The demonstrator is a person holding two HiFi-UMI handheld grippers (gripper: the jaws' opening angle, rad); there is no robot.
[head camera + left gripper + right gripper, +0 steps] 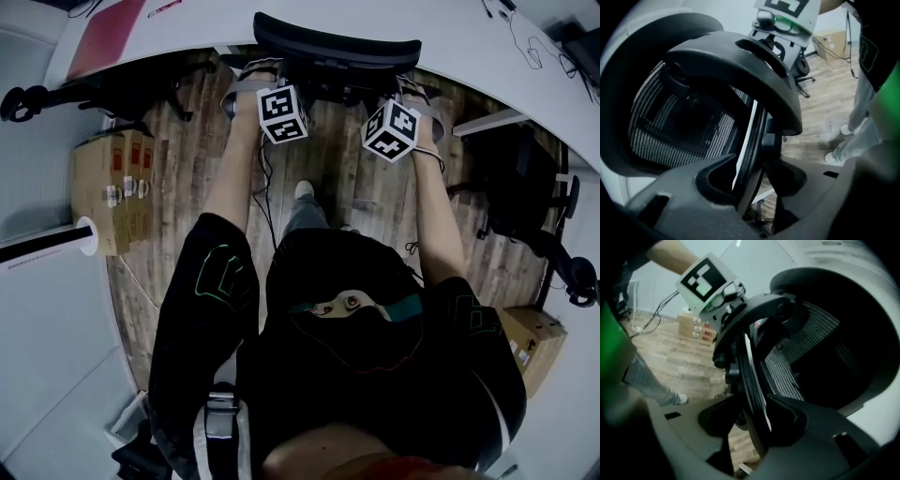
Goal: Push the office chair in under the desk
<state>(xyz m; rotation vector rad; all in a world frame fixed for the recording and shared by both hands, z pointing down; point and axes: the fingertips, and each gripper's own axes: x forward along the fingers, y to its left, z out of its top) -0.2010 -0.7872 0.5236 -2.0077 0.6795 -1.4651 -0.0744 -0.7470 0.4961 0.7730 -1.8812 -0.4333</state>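
Note:
The black mesh office chair (333, 49) stands with its seat under the white desk (281, 13); only its backrest top shows in the head view. My left gripper (255, 75) is at the backrest's left edge, my right gripper (414, 90) at its right edge. In the left gripper view the backrest rim (751, 136) runs between the jaws of the left gripper (750, 183), with gaps beside it. In the right gripper view the rim (750, 371) likewise passes between the parted jaws of the right gripper (752, 423). The mesh back (806, 357) reaches under the desk edge (843, 258).
Cardboard boxes (112, 183) stand on the wooden floor at the left, another box (534, 342) at the right. A second black chair (103, 92) sits under the desk at the left, dark gear (525, 187) at the right. The person's shoe (303, 190) is behind the chair.

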